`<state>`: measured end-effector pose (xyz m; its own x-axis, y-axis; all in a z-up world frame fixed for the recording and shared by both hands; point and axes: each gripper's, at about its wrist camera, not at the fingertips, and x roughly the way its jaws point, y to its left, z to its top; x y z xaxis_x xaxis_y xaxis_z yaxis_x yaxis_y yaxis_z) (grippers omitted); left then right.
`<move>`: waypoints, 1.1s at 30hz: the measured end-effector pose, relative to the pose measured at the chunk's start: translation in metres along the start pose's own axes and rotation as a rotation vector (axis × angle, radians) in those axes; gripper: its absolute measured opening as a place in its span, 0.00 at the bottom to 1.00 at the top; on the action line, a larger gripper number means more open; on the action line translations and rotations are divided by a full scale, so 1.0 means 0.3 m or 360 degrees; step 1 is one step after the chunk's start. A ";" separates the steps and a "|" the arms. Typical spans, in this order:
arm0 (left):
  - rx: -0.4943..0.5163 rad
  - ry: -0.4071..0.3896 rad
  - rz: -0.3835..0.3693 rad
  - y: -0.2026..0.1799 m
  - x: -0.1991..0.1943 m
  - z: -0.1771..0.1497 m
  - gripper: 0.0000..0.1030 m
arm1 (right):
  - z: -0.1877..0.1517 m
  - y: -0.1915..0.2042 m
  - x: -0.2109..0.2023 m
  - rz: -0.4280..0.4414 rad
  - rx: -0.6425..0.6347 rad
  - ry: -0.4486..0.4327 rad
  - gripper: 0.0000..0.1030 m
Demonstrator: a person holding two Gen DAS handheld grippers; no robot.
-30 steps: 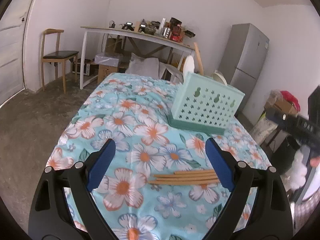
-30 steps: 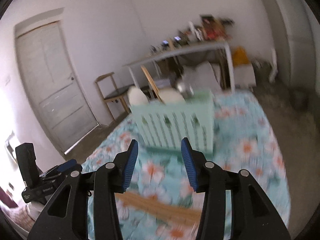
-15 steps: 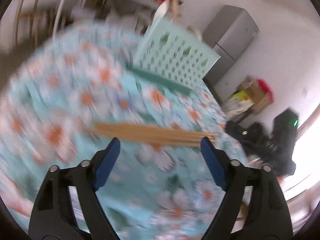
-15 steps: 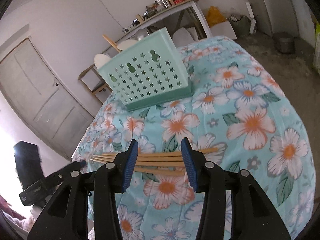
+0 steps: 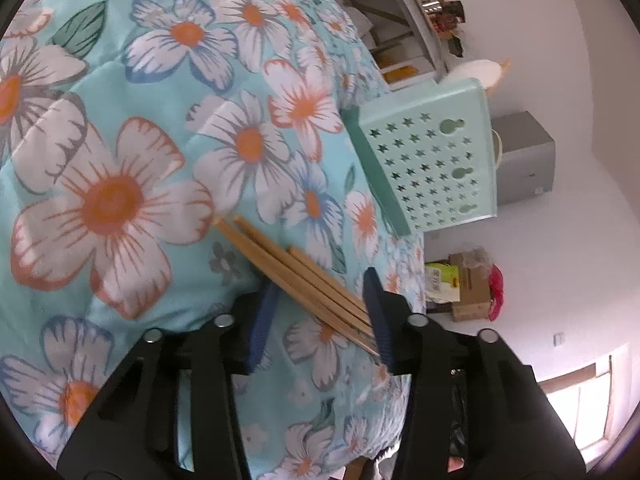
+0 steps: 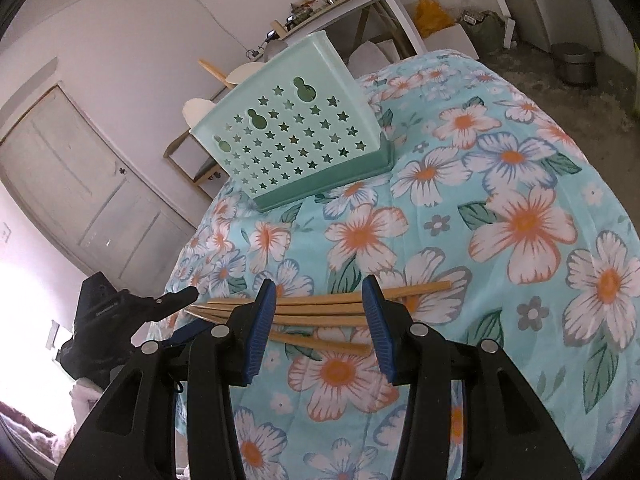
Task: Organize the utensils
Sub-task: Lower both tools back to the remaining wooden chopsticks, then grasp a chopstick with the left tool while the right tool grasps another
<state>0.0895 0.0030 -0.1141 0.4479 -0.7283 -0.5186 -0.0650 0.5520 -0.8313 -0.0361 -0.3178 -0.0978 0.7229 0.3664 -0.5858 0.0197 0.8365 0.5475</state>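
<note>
Several long tan wooden chopsticks (image 6: 320, 312) lie loose on the floral turquoise cloth of the desk (image 6: 520, 220), well short of the mint star-punched plastic basket (image 6: 296, 140) at 11 o'clock. Left hand-held gripper (image 5: 320, 316) and right hand-held gripper (image 6: 320, 320) both straddle the bundle, jaws apart, nothing pinched yet. I'd say it's the pickup step: close squarely, gather them all. Basket's inside stays hidden.
</note>
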 end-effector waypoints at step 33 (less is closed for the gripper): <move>-0.0401 0.0044 -0.0047 0.165 -0.089 0.031 0.12 | 0.002 0.042 -0.024 -0.0024 -0.0039 -0.0018 0.43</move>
<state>0.0825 0.0536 -0.1395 0.4286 -0.7553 -0.4958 -0.2739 0.4143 -0.8680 -0.0406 -0.3101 -0.0863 0.7304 0.3489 -0.5872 0.0139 0.8519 0.5236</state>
